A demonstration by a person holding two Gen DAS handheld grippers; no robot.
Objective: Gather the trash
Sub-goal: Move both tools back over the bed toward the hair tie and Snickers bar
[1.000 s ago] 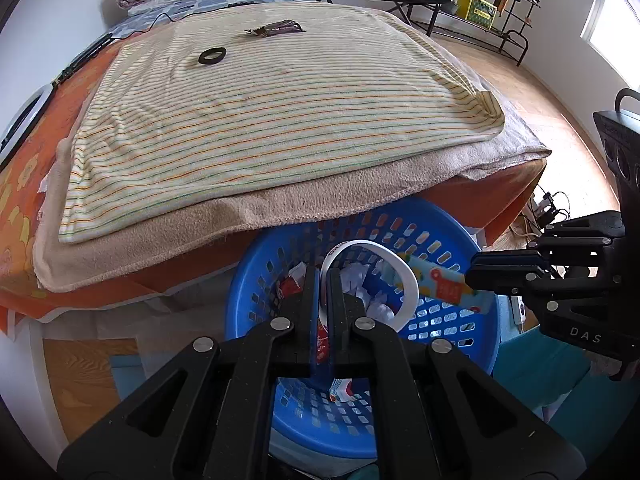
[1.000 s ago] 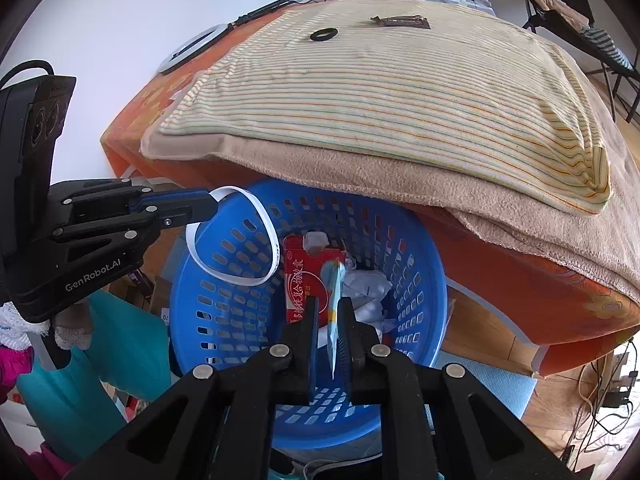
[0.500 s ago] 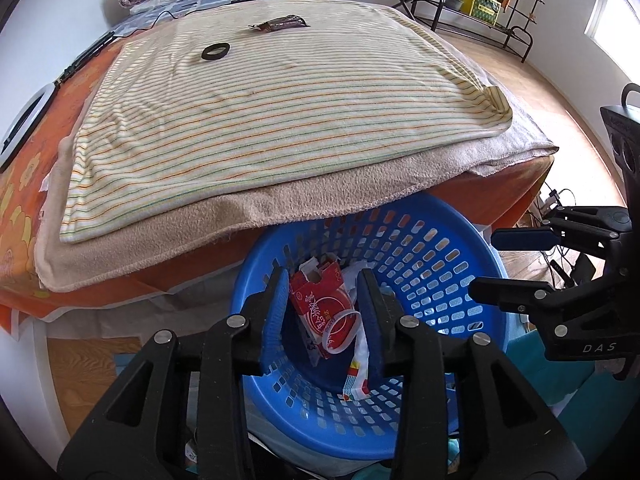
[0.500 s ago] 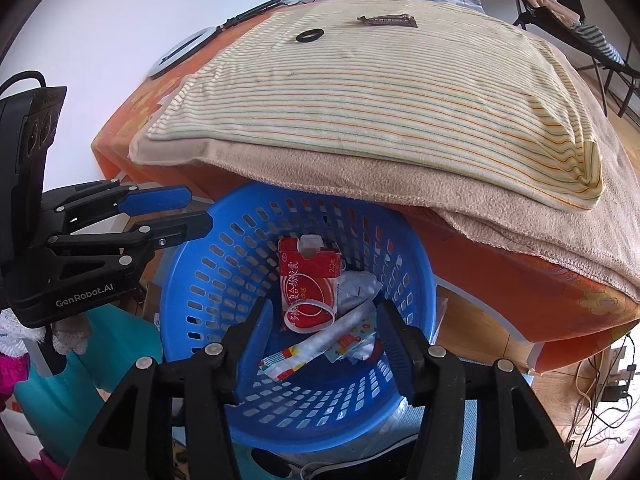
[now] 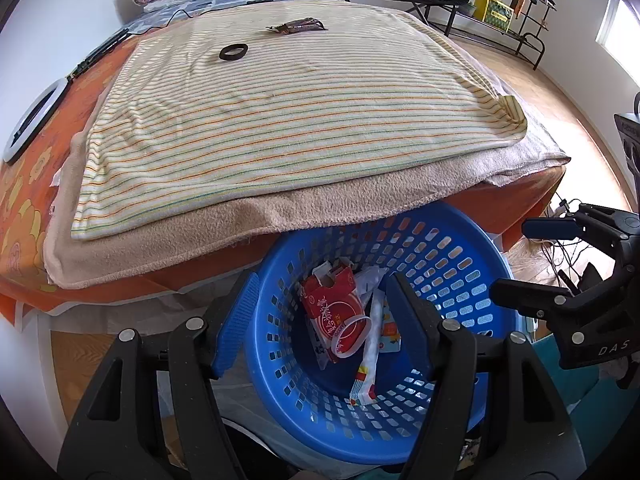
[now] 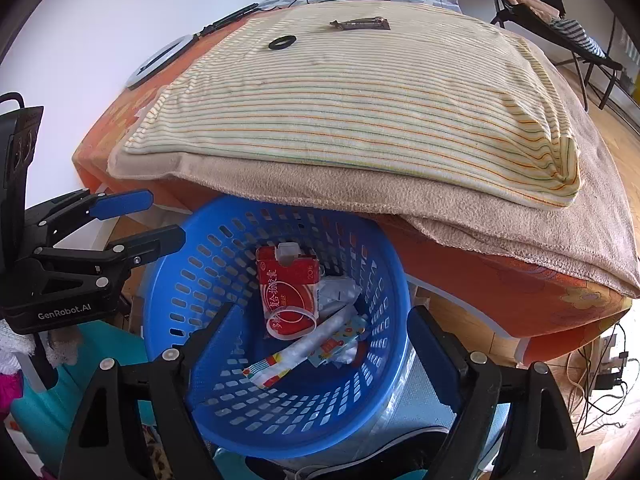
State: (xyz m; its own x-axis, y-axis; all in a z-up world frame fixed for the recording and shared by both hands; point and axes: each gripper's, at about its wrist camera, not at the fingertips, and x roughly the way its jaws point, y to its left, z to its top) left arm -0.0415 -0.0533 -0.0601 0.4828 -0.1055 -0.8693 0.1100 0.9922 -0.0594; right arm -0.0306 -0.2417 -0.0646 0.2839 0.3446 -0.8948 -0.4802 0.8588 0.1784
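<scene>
Bedroom floor and a bed (image 5: 304, 128) fill both views, the bed spread with a striped blanket over a tan one, and a blue basket (image 6: 276, 412) stands against its near edge.

On the left, the left claw (image 5: 322, 326) hangs spread and empty over the basket; seen from the right wrist view, its side reads "GenRobot.AI". In the basket lie a red carton (image 6: 289, 290) with Chinese characters I cannot make out and a small "20" at its corner, a white ring (image 6: 291, 324) resting on that carton, crumpled paper (image 6: 336, 294), and a long printed wrapper (image 6: 298, 354). To the right, the right claw (image 6: 318, 354) also stands spread and empty above the basket; its body shows "DAS" in the left wrist view.

My reading: a drop-off is finished, and the collecting goes on. Far across the blanket two pieces remain, a black ring (image 5: 233, 52) to the left and a dark wrapper (image 5: 298, 26) just right of it and farther off. Next, each claw likely needs to reach over the bed's near edge, one for each piece, and pinch low against soft cloth without catching the blanket.
</scene>
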